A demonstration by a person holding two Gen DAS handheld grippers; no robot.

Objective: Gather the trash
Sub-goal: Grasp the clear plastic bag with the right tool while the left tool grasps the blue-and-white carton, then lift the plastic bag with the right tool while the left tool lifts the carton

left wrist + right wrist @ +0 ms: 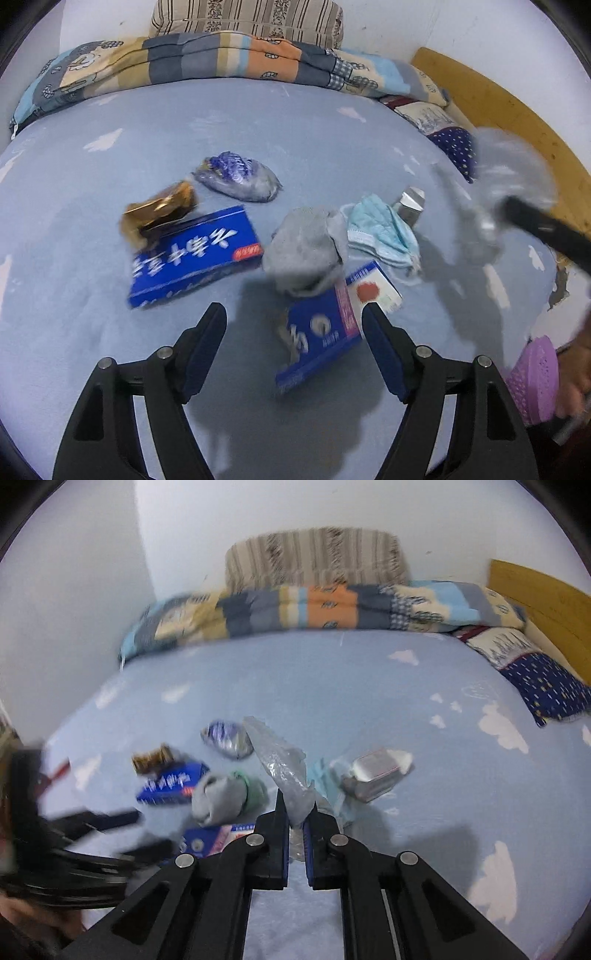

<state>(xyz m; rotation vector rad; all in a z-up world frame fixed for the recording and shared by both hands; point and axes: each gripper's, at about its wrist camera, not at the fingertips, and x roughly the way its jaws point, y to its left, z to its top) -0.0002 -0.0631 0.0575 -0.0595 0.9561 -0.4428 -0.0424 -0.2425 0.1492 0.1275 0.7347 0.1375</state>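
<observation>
Two tongs working: my right tongs [295,821] pinch a clear plastic bag [282,768] lifted off the bed [332,686]; left tongs [295,325] spread above the small blue box [321,339], lower centre.

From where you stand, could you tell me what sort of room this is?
Most likely a bedroom: the litter lies on a bed with a blue cloud-print sheet, a folded patchwork quilt along the wall, and pillows by the wooden headboard.

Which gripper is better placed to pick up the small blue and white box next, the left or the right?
Left. The left gripper is open, with the small blue and white box just ahead between its fingers. The right gripper is shut on a clear plastic bag.
</observation>
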